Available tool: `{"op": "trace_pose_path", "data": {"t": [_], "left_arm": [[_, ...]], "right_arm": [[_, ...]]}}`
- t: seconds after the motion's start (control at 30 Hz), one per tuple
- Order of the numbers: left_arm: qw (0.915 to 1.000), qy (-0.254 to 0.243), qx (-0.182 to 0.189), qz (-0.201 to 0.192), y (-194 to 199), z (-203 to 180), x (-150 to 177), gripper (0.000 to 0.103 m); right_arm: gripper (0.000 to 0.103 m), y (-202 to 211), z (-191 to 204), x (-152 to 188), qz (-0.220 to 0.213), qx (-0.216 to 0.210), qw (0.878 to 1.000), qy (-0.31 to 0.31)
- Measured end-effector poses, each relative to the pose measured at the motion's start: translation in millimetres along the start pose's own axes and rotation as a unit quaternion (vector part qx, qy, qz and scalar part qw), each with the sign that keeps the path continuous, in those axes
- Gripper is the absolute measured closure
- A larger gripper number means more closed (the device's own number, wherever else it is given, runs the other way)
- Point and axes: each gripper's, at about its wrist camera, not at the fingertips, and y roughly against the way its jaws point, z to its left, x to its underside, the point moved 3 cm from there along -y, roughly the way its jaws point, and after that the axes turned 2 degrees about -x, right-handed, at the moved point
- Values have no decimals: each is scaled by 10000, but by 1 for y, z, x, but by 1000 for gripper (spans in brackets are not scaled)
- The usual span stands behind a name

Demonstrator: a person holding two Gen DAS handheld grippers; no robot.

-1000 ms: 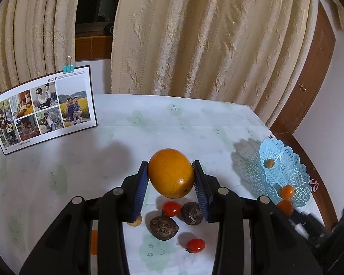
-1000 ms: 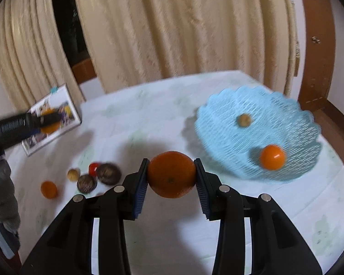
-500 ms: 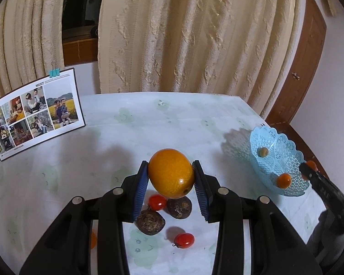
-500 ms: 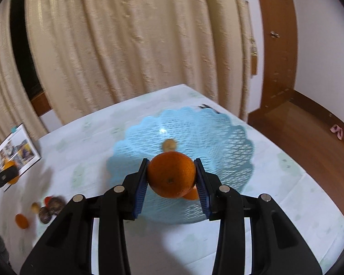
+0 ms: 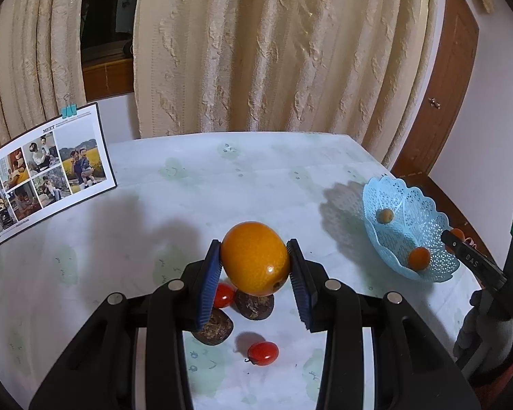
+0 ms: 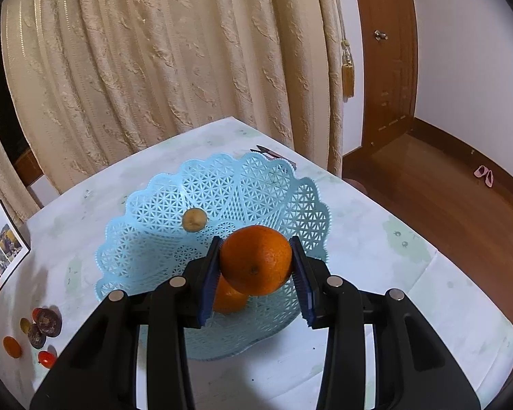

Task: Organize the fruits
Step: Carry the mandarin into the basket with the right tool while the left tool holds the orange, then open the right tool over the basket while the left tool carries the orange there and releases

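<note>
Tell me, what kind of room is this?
Probably a room in someone's home: long cream curtains, a family photo card standing on the table, and a wooden door.

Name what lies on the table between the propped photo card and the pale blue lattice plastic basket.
Only bare pale tablecloth; between photo card and blue basket, the left wrist view shows nothing.

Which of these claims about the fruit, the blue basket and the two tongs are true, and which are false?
1. Each tongs grips an orange fruit. True: left tongs hold a yellow-orange fruit, right tongs an orange.
2. The blue basket is empty. False: fruit already lies inside.
3. The right tongs hover above the basket. True.
4. No fruit remains on the table. False: cherry tomatoes and dark fruits lie there.
</note>
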Motion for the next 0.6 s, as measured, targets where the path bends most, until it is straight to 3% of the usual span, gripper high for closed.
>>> {"op": "trace_pose_path", "data": {"t": [0.5, 0.6], "left_arm": [[9998, -165, -2, 69, -6, -17, 7, 64], [9997, -215, 46, 100, -10, -27, 7, 64]], "right_arm": [[58, 19, -11, -1, -415, -25, 9987, -284], [47, 25, -16, 1, -626, 132, 9973, -371]]}}
